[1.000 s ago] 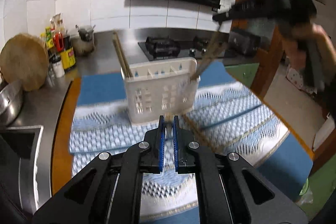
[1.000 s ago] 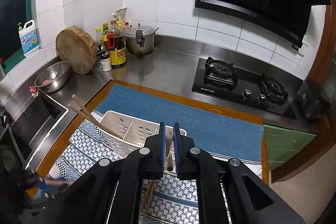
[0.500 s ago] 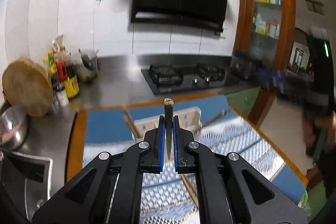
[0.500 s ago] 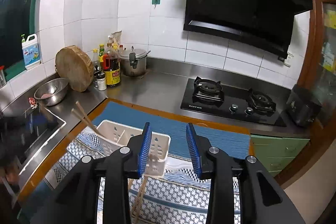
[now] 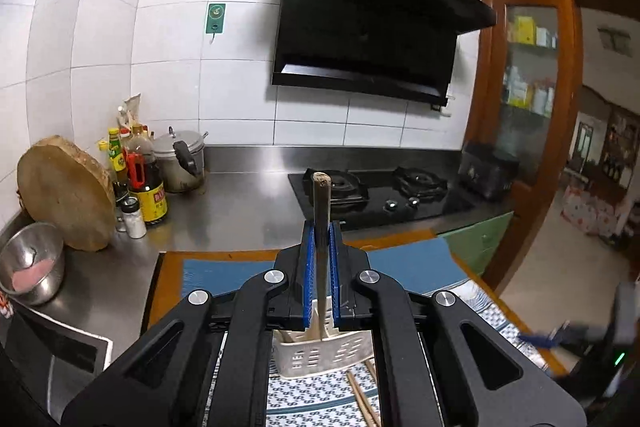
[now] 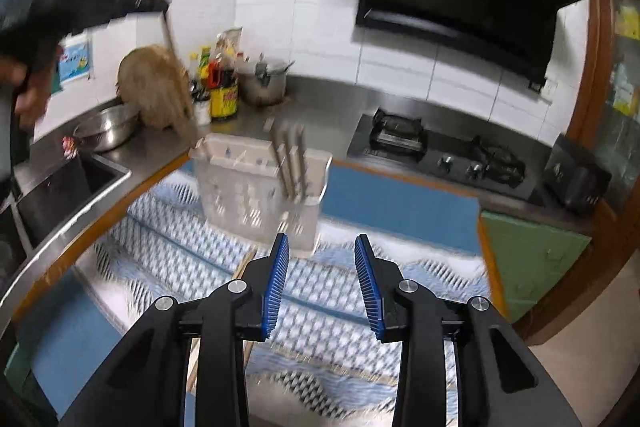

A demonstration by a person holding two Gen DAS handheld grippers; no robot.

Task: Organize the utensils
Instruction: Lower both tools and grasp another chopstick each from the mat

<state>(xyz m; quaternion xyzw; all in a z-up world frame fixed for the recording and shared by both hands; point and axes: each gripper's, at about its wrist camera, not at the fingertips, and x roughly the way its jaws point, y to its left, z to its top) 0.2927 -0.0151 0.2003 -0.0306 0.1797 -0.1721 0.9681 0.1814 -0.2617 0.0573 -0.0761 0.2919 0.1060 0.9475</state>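
My left gripper (image 5: pixel 321 227) is shut on a wooden chopstick (image 5: pixel 321 211) held upright, its lower end at the white utensil holder (image 5: pixel 320 355) just below. In the right wrist view the left gripper (image 6: pixel 160 3) shows high at upper left with the chopstick (image 6: pixel 172 43) slanting down towards the holder's left end. The white slotted holder (image 6: pixel 260 191) stands on the patterned cloth (image 6: pixel 320 291) with several chopsticks (image 6: pixel 290 159) in its right part. My right gripper (image 6: pixel 322 283) is open and empty, in front of the holder. Loose chopsticks (image 5: pixel 360 395) lie on the cloth.
A gas hob (image 6: pixel 440 151), a steel counter (image 5: pixel 240 203), a sink (image 6: pixel 60 187), a steel bowl (image 5: pixel 32 267), a round chopping block (image 5: pixel 66 193), sauce bottles (image 5: pixel 148 187) and a pot (image 5: pixel 180 163) surround the blue mat (image 6: pixel 400 203). A black box (image 6: pixel 576 179) sits at far right.
My left gripper lifted a chopstick off the cloth and brought it upright over the holder. My right gripper let go of its chopstick in the holder, opened and drew back.
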